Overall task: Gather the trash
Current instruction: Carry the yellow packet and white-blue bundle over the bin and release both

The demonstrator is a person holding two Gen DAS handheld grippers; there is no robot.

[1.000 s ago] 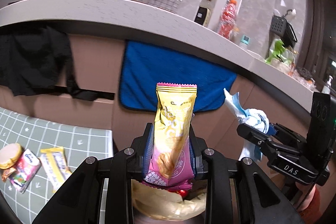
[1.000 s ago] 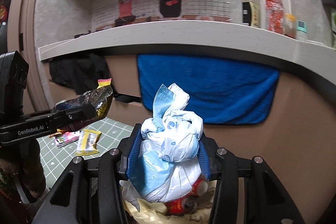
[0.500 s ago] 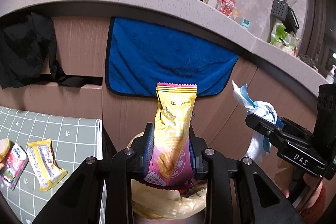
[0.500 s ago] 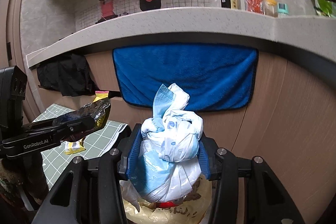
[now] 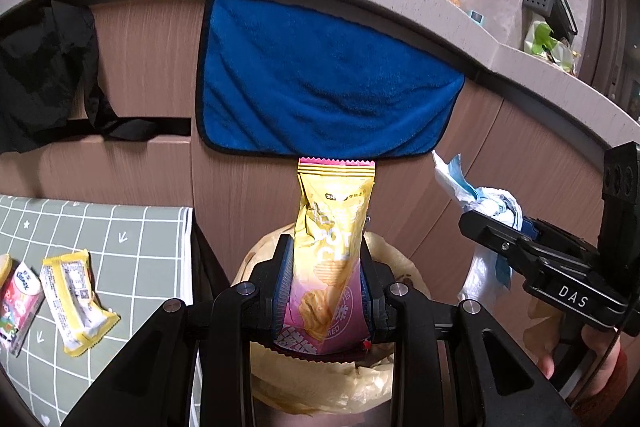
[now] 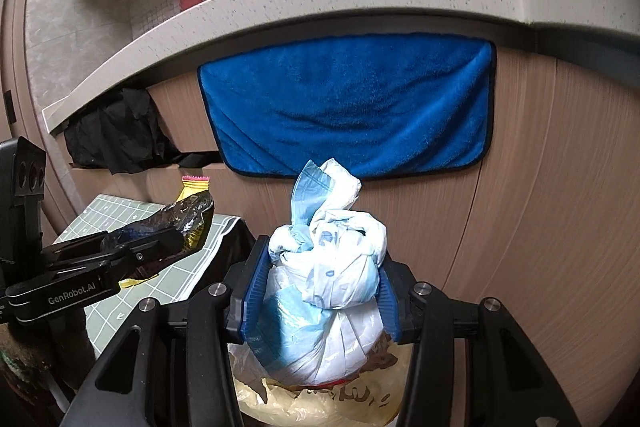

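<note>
My left gripper [image 5: 323, 287] is shut on a yellow and pink chip bag [image 5: 332, 243] that stands upright between the pads. It hangs over a bin lined with a yellowish plastic bag [image 5: 320, 383]. My right gripper [image 6: 318, 287] is shut on a crumpled white and blue plastic bag [image 6: 328, 267], also above the lined bin [image 6: 320, 403]. The right gripper with its bag shows at the right of the left wrist view [image 5: 492, 227]. The left gripper with the chip bag shows at the left of the right wrist view [image 6: 176, 227].
A green gridded table [image 5: 132, 247] at the left holds a yellow wrapper [image 5: 74, 301] and a small pink packet [image 5: 18, 305]. A blue towel [image 5: 320, 83] and black cloth [image 5: 44, 75] hang on the wooden counter front behind the bin.
Both grippers have moved lower and to the right, away from the table and over the lined bin. Each keeps its hold on its item.
</note>
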